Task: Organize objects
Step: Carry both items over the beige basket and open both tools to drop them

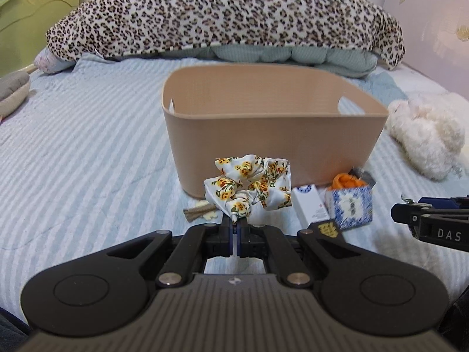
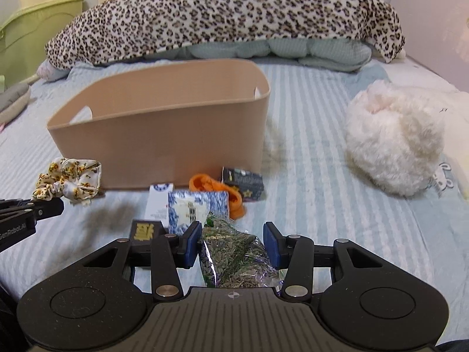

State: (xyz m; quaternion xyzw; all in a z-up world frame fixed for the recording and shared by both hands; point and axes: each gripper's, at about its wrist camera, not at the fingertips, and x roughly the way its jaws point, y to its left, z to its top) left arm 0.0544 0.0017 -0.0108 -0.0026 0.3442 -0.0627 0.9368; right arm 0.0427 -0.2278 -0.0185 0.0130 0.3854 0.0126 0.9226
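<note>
My left gripper [image 1: 236, 225] is shut on a white floral scrunchie [image 1: 252, 187] and holds it up in front of the beige plastic bin [image 1: 272, 135]. The scrunchie also shows in the right wrist view [image 2: 69, 183]. My right gripper [image 2: 233, 242] is open, its fingers on either side of a clear bag of green dried bits [image 2: 234, 255] lying on the bed. Ahead of it lie a blue patterned box [image 2: 196, 209], a white carton [image 2: 158, 202], an orange cloth item [image 2: 217, 190], a dark box [image 2: 243, 183] and a black box with gold print [image 2: 145, 231].
The bin [image 2: 164, 135] stands on a blue striped bedspread [image 2: 337, 205]. A fluffy white plush [image 2: 392, 143] lies right of it. A leopard-print blanket [image 2: 228, 11] lies behind. A beige hair clip [image 1: 199, 212] lies by the bin. A green container [image 1: 32, 14] stands far left.
</note>
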